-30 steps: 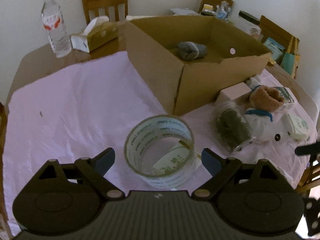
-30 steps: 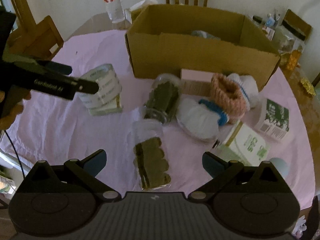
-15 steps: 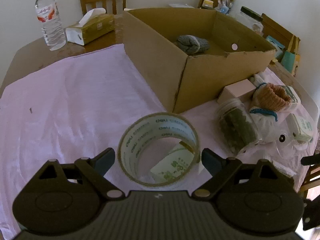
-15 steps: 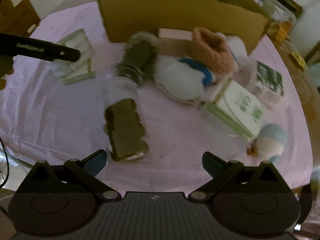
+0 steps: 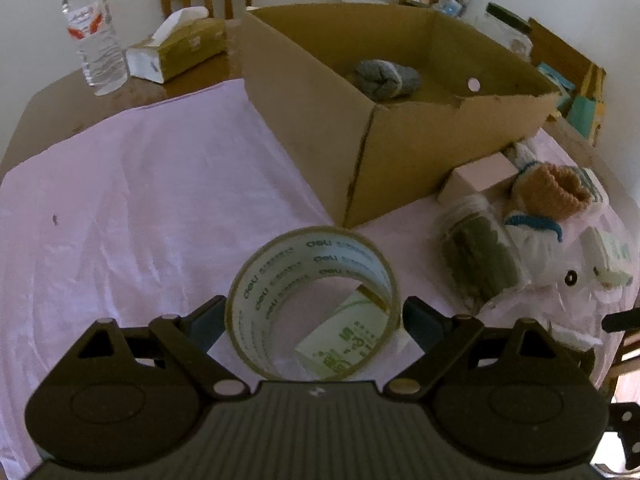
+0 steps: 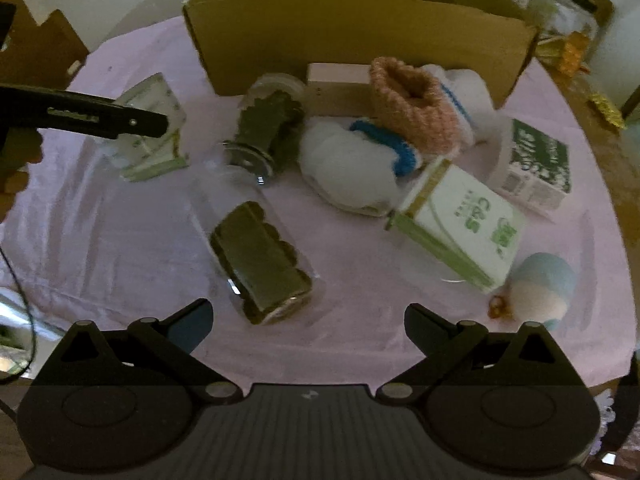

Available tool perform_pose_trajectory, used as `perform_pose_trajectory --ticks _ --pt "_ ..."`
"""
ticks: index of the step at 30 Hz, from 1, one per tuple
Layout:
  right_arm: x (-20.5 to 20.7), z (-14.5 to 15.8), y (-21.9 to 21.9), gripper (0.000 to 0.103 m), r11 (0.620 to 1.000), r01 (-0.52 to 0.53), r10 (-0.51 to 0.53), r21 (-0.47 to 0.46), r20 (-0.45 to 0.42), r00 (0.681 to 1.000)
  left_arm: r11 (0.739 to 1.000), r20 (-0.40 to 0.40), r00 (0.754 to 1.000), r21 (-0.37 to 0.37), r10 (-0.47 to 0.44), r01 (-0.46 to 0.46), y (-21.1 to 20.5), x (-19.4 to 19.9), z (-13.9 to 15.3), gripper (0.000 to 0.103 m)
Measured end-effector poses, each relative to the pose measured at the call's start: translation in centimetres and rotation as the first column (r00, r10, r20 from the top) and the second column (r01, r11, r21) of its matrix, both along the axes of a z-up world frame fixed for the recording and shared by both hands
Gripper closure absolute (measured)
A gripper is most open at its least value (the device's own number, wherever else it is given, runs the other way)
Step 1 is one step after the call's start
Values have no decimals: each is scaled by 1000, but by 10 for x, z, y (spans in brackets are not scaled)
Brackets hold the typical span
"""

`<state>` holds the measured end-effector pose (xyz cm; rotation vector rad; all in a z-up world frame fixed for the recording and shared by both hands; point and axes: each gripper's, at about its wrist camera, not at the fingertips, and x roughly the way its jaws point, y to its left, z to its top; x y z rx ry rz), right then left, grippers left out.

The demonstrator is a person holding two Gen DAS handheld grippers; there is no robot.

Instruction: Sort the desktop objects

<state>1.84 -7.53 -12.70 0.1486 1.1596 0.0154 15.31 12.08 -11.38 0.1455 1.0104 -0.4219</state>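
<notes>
Tape roll (image 5: 314,300) stands on edge on the pink cloth (image 5: 140,200), hollow toward the camera, between the fingers of the left gripper (image 5: 314,320). Jaws stand wide, one finger on each side of the roll; contact with its faces can't be told, left one looks just beside. Roll reads as lined up for a pinch across its width, likely bound for the box (image 5: 400,152). A green-printed pack (image 5: 348,340) shows through the hollow, just behind the roll; it may get nudged on the lift.

Box sits beyond the roll, open top, one grey sock bundle (image 5: 386,76) inside. Its near corner is between the roll and the interior, so the roll must clear the wall.

Right gripper (image 6: 308,320) hangs open over a clear jar (image 6: 260,260) lying on its side, nothing between the fingers. Second jar (image 6: 268,128), white sock (image 6: 352,164), pink sock (image 6: 416,108), tissue pack (image 6: 464,220), carton (image 6: 532,164) and a small toy (image 6: 540,284) crowd the bench to its right.

Bottle (image 5: 94,28) and tissue box (image 5: 176,50) stand well apart on bare bench.
</notes>
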Motion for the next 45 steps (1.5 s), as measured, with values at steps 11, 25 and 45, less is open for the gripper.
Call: perform_pose_trajectory --ticks 11,25,45 --pt "-4 3 22 0 964 258 -260 56 27 965 976 12 976 -32 -215 216 9 10 -3 10" --pt "11 5 49 0 835 547 -550 60 53 834 913 36 917 -82 -397 399 17 21 -1 12" --pt "34 -4 51 0 711 703 -702 3 43 711 872 55 875 -73 -481 484 20 17 -1 16"
